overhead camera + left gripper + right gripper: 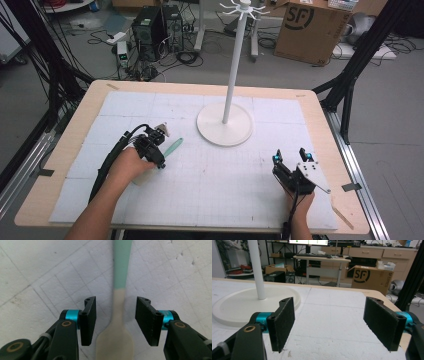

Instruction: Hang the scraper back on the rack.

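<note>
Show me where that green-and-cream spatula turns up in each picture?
High view: spatula left of centre, at the left tongs.
Left gripper view: centre, between the open jaws.
Right gripper view: not in it.
Shared landmark: white foam mat.

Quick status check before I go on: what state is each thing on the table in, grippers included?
left gripper: open, jaws on either side of the spatula's neck, not closed on it.
right gripper: open, nothing between its jaws, low over the mat.
spatula: flat on the mat, green handle pointing away.
white stand: upright, nothing on its top hooks.
foam mat: flat on the table.
</note>
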`<control>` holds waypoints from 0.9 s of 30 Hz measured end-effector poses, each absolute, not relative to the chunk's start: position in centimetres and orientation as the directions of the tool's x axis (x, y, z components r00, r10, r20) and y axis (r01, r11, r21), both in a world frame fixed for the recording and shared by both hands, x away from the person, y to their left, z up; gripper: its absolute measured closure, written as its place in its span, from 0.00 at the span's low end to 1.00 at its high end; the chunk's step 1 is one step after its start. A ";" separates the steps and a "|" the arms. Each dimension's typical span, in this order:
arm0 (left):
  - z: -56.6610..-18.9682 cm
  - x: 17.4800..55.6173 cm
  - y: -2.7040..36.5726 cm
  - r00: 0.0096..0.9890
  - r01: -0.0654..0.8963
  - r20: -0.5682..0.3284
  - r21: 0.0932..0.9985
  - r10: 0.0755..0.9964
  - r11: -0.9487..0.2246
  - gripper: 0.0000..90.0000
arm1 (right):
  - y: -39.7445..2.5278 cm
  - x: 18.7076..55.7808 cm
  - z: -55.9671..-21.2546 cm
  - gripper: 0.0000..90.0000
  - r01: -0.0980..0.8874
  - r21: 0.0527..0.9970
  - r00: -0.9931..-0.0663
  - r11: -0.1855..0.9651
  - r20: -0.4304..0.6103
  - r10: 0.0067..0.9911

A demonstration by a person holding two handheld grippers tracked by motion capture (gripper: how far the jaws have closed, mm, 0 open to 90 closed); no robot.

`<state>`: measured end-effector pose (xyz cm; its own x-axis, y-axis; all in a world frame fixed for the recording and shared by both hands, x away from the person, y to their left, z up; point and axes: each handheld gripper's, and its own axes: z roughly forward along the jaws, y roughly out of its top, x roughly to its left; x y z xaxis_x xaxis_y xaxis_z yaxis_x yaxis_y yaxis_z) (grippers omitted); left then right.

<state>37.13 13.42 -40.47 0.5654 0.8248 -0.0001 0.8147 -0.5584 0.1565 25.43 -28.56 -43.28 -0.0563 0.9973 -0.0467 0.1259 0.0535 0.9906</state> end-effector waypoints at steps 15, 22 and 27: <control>-40.6 37.4 13.3 0.567 0.816 -0.004 0.138 0.824 -0.561 0.65 | -28.5 25.5 -43.3 0.27 0.126 0.990 -0.059 0.057 -0.050 0.997; -40.6 37.7 13.3 0.571 0.814 -0.004 0.131 0.821 -0.565 0.72 | -28.5 25.5 -43.3 0.27 0.126 0.991 -0.059 0.054 -0.047 0.997; -40.6 37.5 13.1 0.576 0.810 -0.007 0.138 0.818 -0.569 0.76 | -28.5 25.5 -43.3 0.27 0.129 0.990 -0.058 0.054 -0.047 0.997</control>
